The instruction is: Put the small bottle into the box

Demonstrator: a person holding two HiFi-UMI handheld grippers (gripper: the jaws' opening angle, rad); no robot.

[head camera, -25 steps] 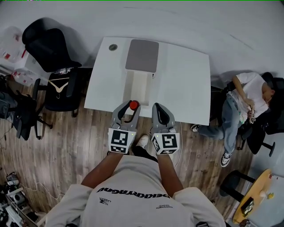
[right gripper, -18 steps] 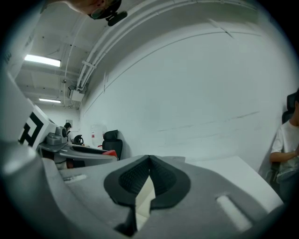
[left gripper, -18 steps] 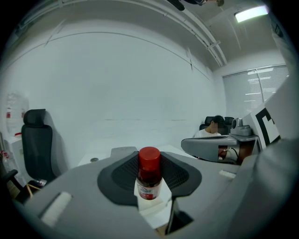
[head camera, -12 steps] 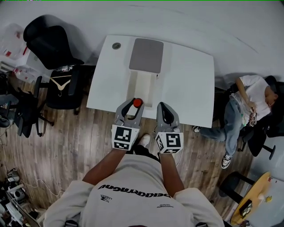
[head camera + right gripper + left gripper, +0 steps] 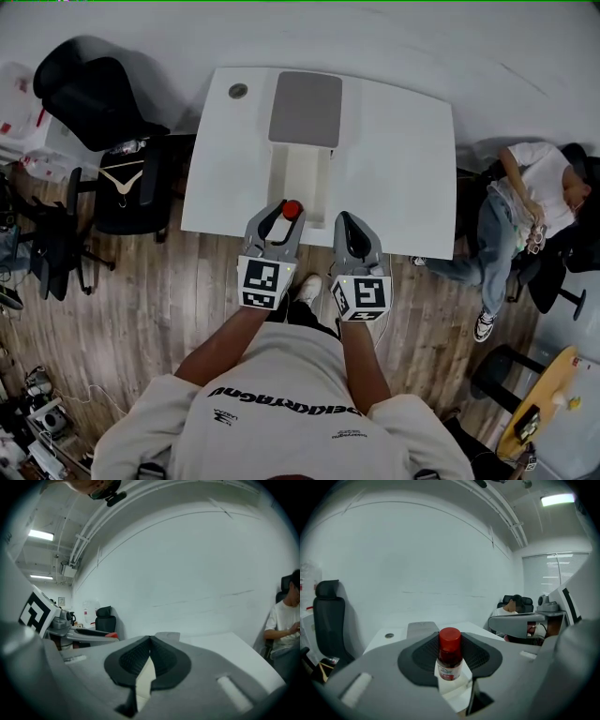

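Headway since a second ago: my left gripper [image 5: 278, 221], jaws clamped on the small bottle [image 5: 450, 654] below its red cap, has edged over the table [image 5: 403, 169]. The open box [image 5: 281, 176] now sits just ahead at 12 o'clock. My right gripper [image 5: 350, 234] is closed and empty. The label's print is too small to read.

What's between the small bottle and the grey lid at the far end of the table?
The open white box lies there, its inside running from the small bottle toward the grey lid. The head view shows it.
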